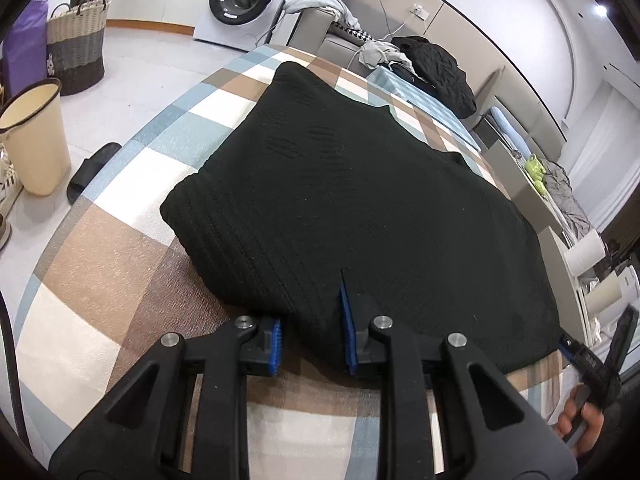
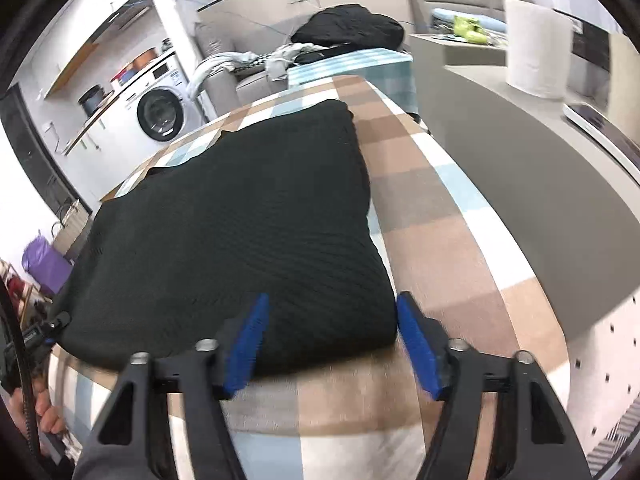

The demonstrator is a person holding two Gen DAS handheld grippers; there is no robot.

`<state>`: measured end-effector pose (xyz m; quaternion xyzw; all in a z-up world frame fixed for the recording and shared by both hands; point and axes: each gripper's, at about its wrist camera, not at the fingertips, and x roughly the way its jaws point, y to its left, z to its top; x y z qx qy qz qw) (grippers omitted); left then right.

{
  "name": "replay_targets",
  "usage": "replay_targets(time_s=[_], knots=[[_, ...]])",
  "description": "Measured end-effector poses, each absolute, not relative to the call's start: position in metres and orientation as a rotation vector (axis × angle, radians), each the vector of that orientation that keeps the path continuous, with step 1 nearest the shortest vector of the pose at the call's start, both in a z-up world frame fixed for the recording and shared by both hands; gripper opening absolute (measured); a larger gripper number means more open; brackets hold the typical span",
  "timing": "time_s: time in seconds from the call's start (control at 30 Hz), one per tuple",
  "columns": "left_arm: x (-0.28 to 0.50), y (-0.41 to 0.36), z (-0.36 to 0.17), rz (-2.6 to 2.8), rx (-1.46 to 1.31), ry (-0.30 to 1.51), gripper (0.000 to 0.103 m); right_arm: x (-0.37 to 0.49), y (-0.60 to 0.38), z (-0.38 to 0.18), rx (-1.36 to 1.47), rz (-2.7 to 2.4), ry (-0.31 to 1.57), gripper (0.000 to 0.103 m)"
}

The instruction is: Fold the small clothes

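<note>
A black knit garment point(image 1: 344, 200) lies folded into a thick rectangle on the checked tablecloth point(image 1: 120, 240); it also shows in the right wrist view point(image 2: 240, 232). My left gripper point(image 1: 310, 332) is open at the garment's near edge, left of its middle, with the blue pads point(image 1: 347, 320) on either side of the edge fabric. My right gripper point(image 2: 332, 340) is open around the garment's near right corner, its blue pads point(image 2: 416, 340) apart and not pressing the cloth. The right gripper also shows at the right edge of the left wrist view point(image 1: 592, 360).
A cream bin point(image 1: 36, 136), a woven basket point(image 1: 78, 40) and a black slipper point(image 1: 92, 172) are on the floor to the left. A washing machine point(image 1: 244, 0) stands behind. A sofa with clothes point(image 1: 436, 68) lies beyond the table. A grey counter point(image 2: 540, 184) with a paper roll point(image 2: 536, 48) is on the right.
</note>
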<state>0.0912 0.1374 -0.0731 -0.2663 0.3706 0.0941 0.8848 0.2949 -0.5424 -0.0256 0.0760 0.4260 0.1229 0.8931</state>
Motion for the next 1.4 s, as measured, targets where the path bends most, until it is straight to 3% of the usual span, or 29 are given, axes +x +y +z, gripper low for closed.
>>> replay_targets(time_s=[0.03, 0.07, 0.17, 0.57, 0.73, 0.8, 0.83, 1.0, 1.13, 1.4], knots=[[0.089, 0.136, -0.073, 0.194, -0.553, 0.774, 0.02, 0.298, -0.54, -0.028, 0.142, 0.251, 0.887, 0.051], [0.086, 0.135, -0.073, 0.193, -0.548, 0.773, 0.02, 0.301, -0.539, -0.03, 0.139, 0.245, 0.898, 0.037], [0.076, 0.131, -0.072, 0.192, -0.535, 0.771, 0.02, 0.301, -0.542, -0.032, 0.149, 0.251, 0.883, 0.023], [0.034, 0.129, -0.067, 0.196, -0.495, 0.775, 0.02, 0.246, -0.547, -0.032, 0.093, 0.312, 0.891, 0.019], [0.018, 0.129, -0.067, 0.188, -0.49, 0.784, 0.021, 0.235, -0.545, -0.028, 0.062, 0.3, 0.887, 0.024], [0.015, 0.13, -0.067, 0.188, -0.502, 0.786, 0.022, 0.233, -0.545, -0.023, 0.053, 0.294, 0.866, 0.041], [0.014, 0.13, -0.067, 0.187, -0.514, 0.789, 0.023, 0.233, -0.545, -0.02, 0.051, 0.297, 0.852, 0.044], [0.011, 0.134, -0.067, 0.203, -0.55, 0.816, 0.033, 0.23, -0.538, -0.003, 0.028, 0.337, 0.781, 0.05], [0.008, 0.133, -0.066, 0.249, -0.56, 0.818, 0.049, 0.228, -0.523, 0.0, 0.027, 0.391, 0.763, 0.053], [0.014, 0.13, -0.069, 0.308, -0.6, 0.798, 0.056, 0.231, -0.481, -0.006, -0.01, 0.503, 0.778, 0.057]])
